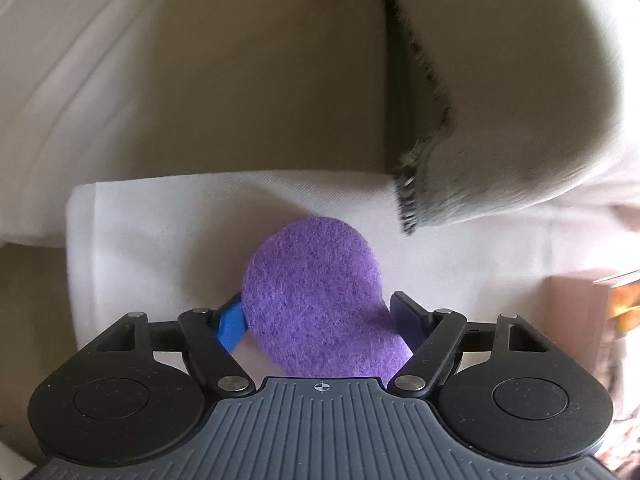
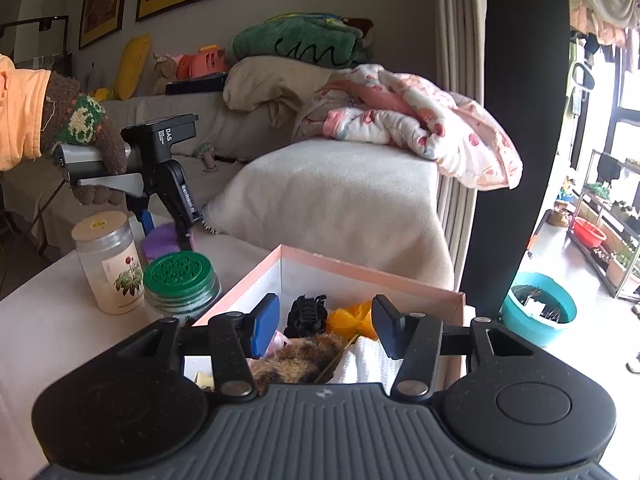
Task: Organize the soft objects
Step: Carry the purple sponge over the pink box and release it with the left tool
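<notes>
A purple felt pad [image 1: 316,300] sits between the fingers of my left gripper [image 1: 320,320], which is shut on it just above the white tablecloth [image 1: 160,240]. In the right wrist view the left gripper [image 2: 168,236] points down at the pad [image 2: 160,240] behind two jars. My right gripper [image 2: 320,326] is open and empty above a pink-rimmed box [image 2: 360,270] that holds a brown furry item [image 2: 300,356], a black item [image 2: 308,312], an orange cloth [image 2: 352,316] and a white cloth [image 2: 372,360].
A clear jar with a flower label [image 2: 110,264] and a green-lidded jar [image 2: 180,280] stand left of the box. A beige-covered sofa [image 2: 340,196] with piled blankets [image 2: 400,116] lies behind the table. A teal basin [image 2: 536,308] sits on the floor at right.
</notes>
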Demonstrator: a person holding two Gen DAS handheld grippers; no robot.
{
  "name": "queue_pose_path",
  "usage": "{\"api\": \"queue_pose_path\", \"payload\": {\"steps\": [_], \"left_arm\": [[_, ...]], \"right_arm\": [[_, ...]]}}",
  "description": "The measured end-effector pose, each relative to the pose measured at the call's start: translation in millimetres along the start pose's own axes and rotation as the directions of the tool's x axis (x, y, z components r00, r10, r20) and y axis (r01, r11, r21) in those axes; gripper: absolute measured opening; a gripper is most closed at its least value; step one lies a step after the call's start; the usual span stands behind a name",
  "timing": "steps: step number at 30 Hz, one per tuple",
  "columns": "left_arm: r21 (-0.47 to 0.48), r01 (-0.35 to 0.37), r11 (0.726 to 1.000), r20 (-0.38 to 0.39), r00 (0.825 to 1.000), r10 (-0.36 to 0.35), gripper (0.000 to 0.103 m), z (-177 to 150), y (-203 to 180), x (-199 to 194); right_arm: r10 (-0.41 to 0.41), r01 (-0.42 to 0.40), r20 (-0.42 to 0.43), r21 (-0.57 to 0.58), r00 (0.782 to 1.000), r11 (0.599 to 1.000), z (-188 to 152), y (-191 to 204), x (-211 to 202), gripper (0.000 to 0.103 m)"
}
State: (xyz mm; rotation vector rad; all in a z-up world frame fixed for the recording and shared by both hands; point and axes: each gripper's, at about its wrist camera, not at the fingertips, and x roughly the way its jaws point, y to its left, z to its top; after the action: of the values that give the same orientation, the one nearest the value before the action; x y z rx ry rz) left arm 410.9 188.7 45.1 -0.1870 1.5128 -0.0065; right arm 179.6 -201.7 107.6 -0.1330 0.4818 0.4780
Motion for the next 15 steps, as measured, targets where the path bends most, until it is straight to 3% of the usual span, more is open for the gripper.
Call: {"api": "queue_pose_path", "payload": {"steps": [2, 5, 9, 11, 15], "left_arm": [[-0.018, 0.034, 0.999, 0.048, 0.998, -0.033, 0.080, -4.6, 5.6, -22.6], [-0.030, 0.028, 0.999, 0.133, 0.991, -0.024, 0.080, -17.8, 8.7, -63.7], [-0.010, 0.070, 0.998, 0.261, 0.963, -0.065, 0.080, -51.2, -3.1, -136.2], [0.031, 0.108, 0.994, 0.337, 0.935, -0.112, 0.080, -71.5, -18.0, -176.4], [0.143, 0.167, 0.976, 0.478, 0.851, -0.216, 0.080, -118.3, -53.9, -248.1]], "right_arm": [[-0.014, 0.014, 0.018, 0.004, 1.000, 1.000, 3.4, -1.3, -8.3, 0.051], [-0.039, 0.038, 0.020, 0.040, 0.999, 0.998, 11.9, -3.9, -19.1, 0.051], [-0.058, 0.057, 0.004, 0.127, 0.998, 0.990, 24.1, -7.8, -37.1, 0.051], [-0.057, 0.055, 0.006, 0.154, 0.998, 0.987, 29.1, -7.3, -50.5, 0.051], [-0.070, 0.065, 0.035, 0.147, 0.997, 0.987, 33.5, 4.4, -80.1, 0.057]]}}
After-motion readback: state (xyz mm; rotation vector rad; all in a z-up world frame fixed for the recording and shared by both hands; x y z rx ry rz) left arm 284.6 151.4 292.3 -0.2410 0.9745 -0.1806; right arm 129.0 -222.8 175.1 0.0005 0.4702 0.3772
